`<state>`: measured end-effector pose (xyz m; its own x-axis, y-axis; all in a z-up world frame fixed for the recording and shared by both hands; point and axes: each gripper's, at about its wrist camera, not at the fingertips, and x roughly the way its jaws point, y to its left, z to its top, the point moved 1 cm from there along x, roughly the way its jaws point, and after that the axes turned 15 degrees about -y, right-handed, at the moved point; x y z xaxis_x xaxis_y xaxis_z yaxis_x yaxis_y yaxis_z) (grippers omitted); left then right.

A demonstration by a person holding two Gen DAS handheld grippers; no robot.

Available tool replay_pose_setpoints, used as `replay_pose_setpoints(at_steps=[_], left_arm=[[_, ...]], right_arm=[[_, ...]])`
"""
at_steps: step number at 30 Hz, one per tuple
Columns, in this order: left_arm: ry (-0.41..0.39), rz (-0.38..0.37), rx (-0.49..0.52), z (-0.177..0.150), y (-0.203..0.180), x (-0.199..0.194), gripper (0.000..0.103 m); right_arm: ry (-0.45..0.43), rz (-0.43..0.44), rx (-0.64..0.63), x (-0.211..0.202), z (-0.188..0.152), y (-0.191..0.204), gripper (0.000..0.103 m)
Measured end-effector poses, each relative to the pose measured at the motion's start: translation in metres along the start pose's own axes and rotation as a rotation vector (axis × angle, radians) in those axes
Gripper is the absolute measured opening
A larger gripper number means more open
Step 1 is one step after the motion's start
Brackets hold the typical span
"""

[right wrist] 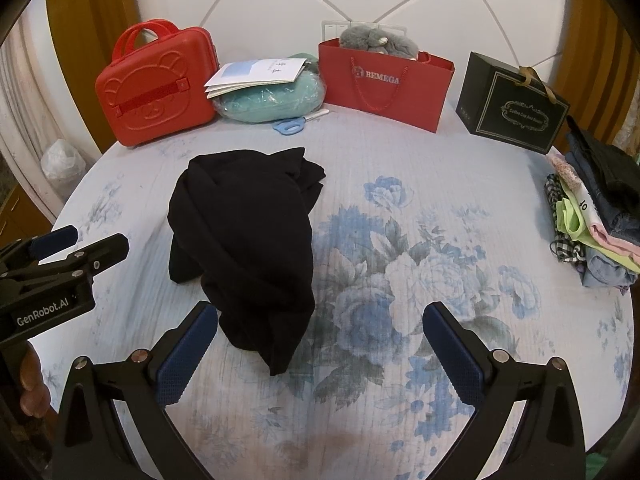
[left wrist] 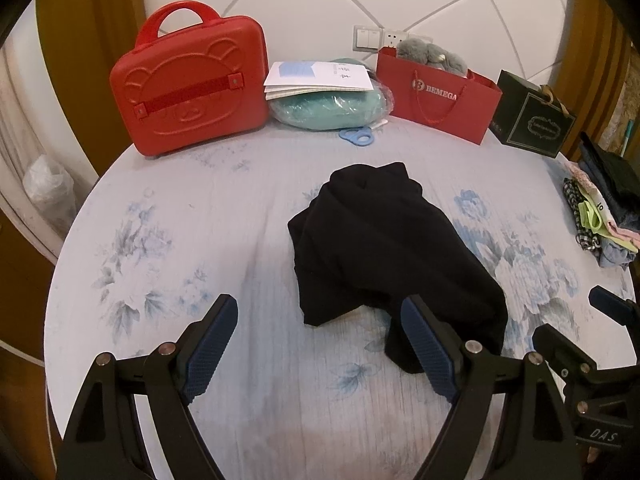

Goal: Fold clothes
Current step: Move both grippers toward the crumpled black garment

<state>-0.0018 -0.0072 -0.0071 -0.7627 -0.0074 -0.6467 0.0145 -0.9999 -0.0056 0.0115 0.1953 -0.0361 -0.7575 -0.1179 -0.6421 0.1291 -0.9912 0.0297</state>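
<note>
A crumpled black garment [left wrist: 384, 248] lies in a heap on the floral bedsheet [left wrist: 200, 240]; it also shows in the right wrist view [right wrist: 248, 248]. My left gripper [left wrist: 320, 340] is open and empty, just in front of the garment's near edge, its right finger beside the cloth. My right gripper [right wrist: 316, 344] is open and empty, with the garment's near tip between its fingers toward the left one. Each gripper shows at the edge of the other's view: the right gripper [left wrist: 592, 320], the left gripper [right wrist: 80, 244].
At the back stand a red bear suitcase [left wrist: 192, 88], a teal bagged cushion with papers [left wrist: 328, 100], blue scissors [left wrist: 356, 136], a red BEMEGA bag [left wrist: 440, 96] and a black gift bag [left wrist: 532, 120]. A pile of clothes [left wrist: 604, 208] lies at the right edge.
</note>
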Motion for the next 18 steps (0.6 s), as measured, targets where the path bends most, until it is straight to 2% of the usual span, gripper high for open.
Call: replay_pose_setpoints(at_steps=[18], left_arm=[[0.028,-0.012,-0.027,-0.0038,0.0036,0.0097,0.085]], right_arm=[[0.014,-0.007,0.012,0.0065,-0.0021,-0.0014,0.103]])
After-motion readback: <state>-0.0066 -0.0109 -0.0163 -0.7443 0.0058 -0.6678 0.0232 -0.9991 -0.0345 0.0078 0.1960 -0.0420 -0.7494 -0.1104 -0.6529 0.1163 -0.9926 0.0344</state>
